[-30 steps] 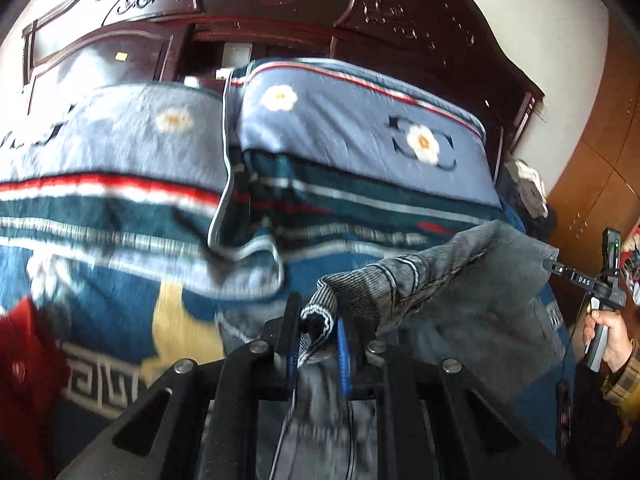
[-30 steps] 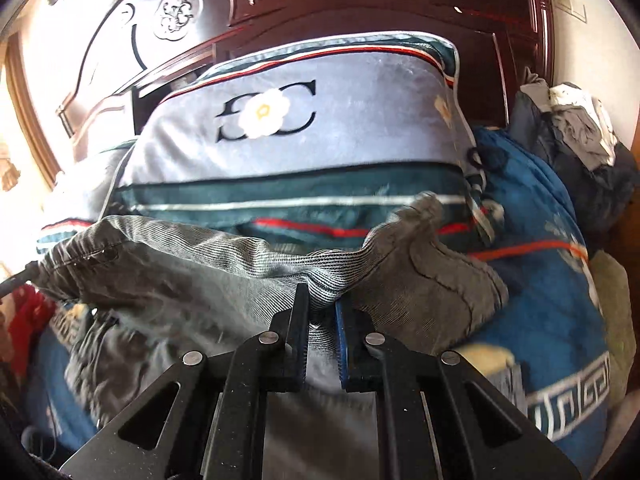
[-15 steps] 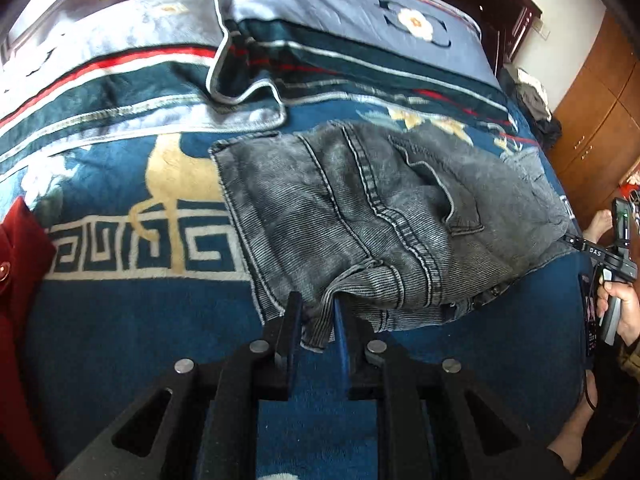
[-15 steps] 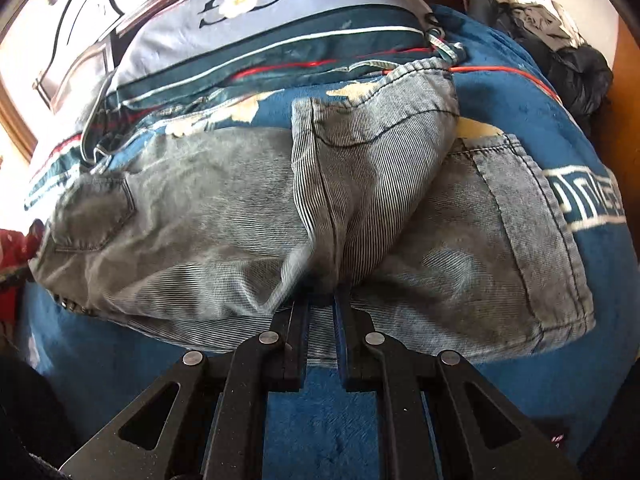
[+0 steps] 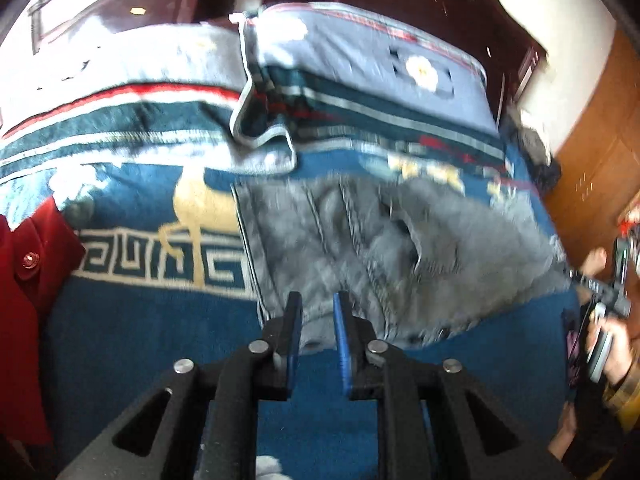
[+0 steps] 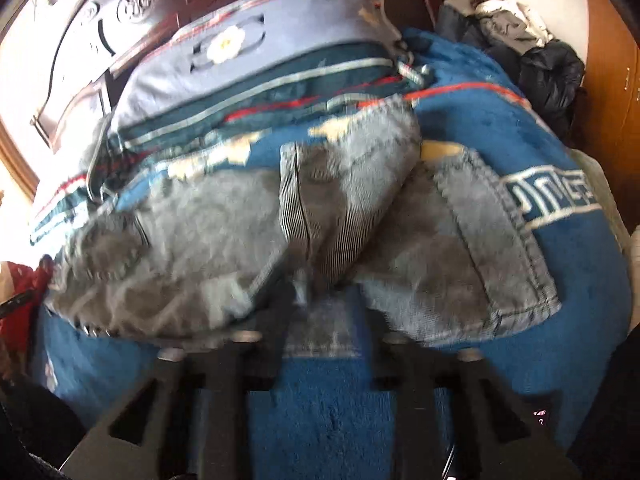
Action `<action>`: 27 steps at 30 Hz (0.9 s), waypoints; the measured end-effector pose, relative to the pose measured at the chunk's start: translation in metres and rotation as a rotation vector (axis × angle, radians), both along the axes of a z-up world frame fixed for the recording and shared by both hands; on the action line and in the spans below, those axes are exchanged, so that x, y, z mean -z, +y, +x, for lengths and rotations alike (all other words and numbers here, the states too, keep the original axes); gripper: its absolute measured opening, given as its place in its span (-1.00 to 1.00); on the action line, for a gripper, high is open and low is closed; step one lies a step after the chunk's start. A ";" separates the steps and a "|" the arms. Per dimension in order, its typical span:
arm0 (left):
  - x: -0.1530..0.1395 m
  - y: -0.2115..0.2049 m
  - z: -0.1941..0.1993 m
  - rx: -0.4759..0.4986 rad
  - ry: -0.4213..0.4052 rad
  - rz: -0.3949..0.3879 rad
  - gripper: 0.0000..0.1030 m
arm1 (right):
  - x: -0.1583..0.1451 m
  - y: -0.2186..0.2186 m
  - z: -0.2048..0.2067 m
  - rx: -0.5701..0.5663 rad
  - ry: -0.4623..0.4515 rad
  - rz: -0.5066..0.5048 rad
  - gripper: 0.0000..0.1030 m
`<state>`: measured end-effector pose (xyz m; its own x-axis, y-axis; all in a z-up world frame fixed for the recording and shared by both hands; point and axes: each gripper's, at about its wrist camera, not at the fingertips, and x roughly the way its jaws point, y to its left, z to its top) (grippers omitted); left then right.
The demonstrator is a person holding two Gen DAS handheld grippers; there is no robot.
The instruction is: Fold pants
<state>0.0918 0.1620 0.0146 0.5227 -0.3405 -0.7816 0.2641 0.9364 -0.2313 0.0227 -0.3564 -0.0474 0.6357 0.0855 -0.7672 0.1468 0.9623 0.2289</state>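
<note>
The grey corduroy pants lie folded in a flat bundle on the blue patterned blanket; they also show in the right wrist view. My left gripper is open, its blue-padded fingers parted at the bundle's near edge with no cloth pinched. My right gripper is blurred by motion; its fingers stand wide apart at the near edge of the pants, open and empty. The right gripper's body and the hand on it show at the right edge of the left wrist view.
Two striped flowered pillows lie against the carved dark wood headboard. A red garment lies at the left of the bed. A heap of dark clothes sits at the far right by a wooden wardrobe.
Both grippers lowered the pants from the air onto the blanket, then opened and let go. Both have drawn back a little toward the near edge of the bed.
</note>
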 end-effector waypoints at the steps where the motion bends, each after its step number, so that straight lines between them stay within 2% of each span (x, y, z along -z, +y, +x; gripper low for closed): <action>1: -0.006 0.000 0.000 -0.013 -0.018 -0.021 -0.42 | -0.005 -0.001 0.000 0.006 -0.022 -0.001 0.10; 2: -0.011 -0.002 0.002 -0.018 -0.032 -0.034 -0.32 | -0.014 0.000 0.000 0.012 -0.055 -0.009 0.20; 3: -0.013 -0.006 0.004 -0.015 -0.034 -0.037 -0.15 | -0.020 0.002 0.003 0.012 -0.073 -0.017 0.22; 6: -0.006 -0.035 0.016 0.039 -0.008 -0.009 -0.11 | -0.027 0.013 0.024 -0.002 -0.074 -0.026 0.26; 9: 0.021 -0.076 0.033 0.105 0.086 0.093 -0.11 | -0.015 0.031 0.056 -0.038 0.003 -0.077 0.26; 10: 0.037 -0.089 0.038 0.119 0.134 0.156 -0.18 | -0.007 0.035 0.065 -0.052 0.043 -0.107 0.14; 11: 0.054 -0.098 0.042 0.132 0.188 0.219 -0.32 | 0.007 0.039 0.075 -0.059 0.106 -0.157 -0.43; 12: 0.070 -0.105 0.046 0.146 0.252 0.269 -0.65 | 0.017 0.037 0.079 -0.055 0.151 -0.187 -0.73; 13: 0.077 -0.108 0.048 0.149 0.282 0.294 -0.68 | 0.024 0.033 0.080 -0.041 0.176 -0.201 -0.82; 15: 0.072 -0.105 0.048 0.150 0.269 0.272 -0.69 | 0.023 0.018 0.069 0.009 0.157 -0.181 -0.83; 18: 0.073 -0.095 0.048 0.157 0.300 0.231 -0.70 | 0.004 -0.009 0.034 0.095 0.068 -0.164 -0.84; 20: 0.076 -0.091 0.050 0.164 0.325 0.212 -0.70 | 0.004 -0.025 0.019 0.124 0.072 -0.116 -0.84; 22: 0.079 -0.098 0.047 0.181 0.335 0.243 -0.70 | 0.009 -0.031 0.013 0.121 0.085 -0.057 -0.84; 24: 0.080 -0.107 0.044 0.200 0.320 0.307 -0.70 | 0.016 -0.034 0.010 0.135 0.103 -0.049 -0.84; 27: 0.085 -0.118 0.043 0.225 0.311 0.384 -0.69 | 0.029 -0.047 0.007 0.198 0.132 0.042 -0.84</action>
